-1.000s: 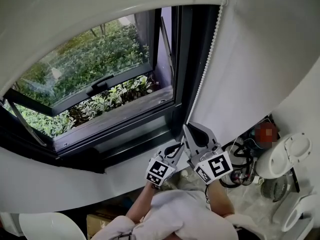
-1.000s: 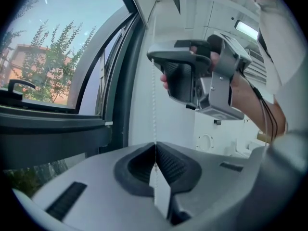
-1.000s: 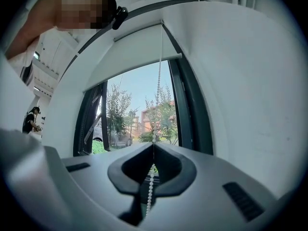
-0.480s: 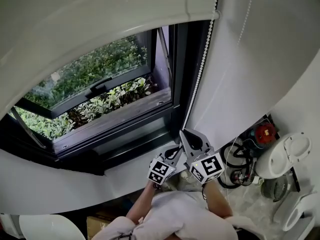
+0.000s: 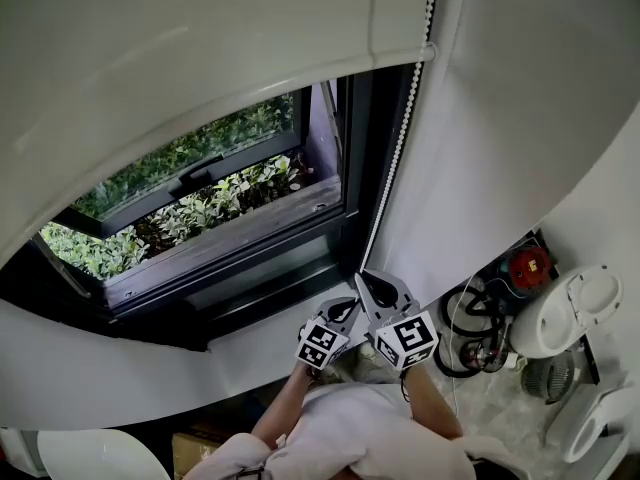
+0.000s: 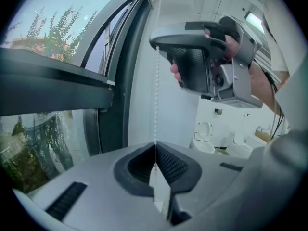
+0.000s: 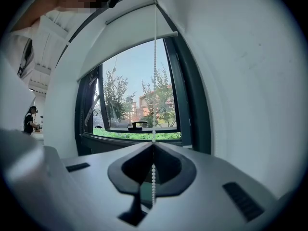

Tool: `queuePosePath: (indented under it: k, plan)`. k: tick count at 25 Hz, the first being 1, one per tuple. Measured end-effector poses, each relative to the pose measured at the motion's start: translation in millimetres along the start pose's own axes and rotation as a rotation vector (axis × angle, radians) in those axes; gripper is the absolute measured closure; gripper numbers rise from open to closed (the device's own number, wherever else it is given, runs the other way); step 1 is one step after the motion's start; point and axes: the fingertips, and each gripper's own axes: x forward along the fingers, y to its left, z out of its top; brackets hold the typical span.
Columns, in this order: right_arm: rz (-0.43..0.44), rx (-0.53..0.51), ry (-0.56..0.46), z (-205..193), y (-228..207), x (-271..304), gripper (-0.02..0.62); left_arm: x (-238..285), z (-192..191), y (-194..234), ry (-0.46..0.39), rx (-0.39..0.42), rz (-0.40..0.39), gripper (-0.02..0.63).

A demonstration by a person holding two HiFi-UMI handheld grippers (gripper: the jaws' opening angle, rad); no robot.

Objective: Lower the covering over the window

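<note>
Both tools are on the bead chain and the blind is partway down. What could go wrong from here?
1. Both the left tool and right tool pinch only the thin bead chain; it could slip out under a hard pull.
2. The tools sit low, near the window sill, so pull room may run out with the roller blind only partway down.

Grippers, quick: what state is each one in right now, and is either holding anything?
Left gripper: closed, holding the bead chain.
Right gripper: closed, holding the bead chain further up.
</note>
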Motion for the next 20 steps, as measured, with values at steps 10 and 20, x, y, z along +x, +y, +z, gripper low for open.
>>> queuePosePath:
  k: [10,20]
  plan:
    - [0.008,0.027,0.053,-25.5,5.5,-2.7,0.598,-4.2,-26.7,0.2,0.027,-0.039,0.003,0.589]
    - [0.006,0.023,0.049,-27.1,1.3,-2.0,0.598,-39.4,22.0,0.6,-0.04,-0.031,0.01,0.529]
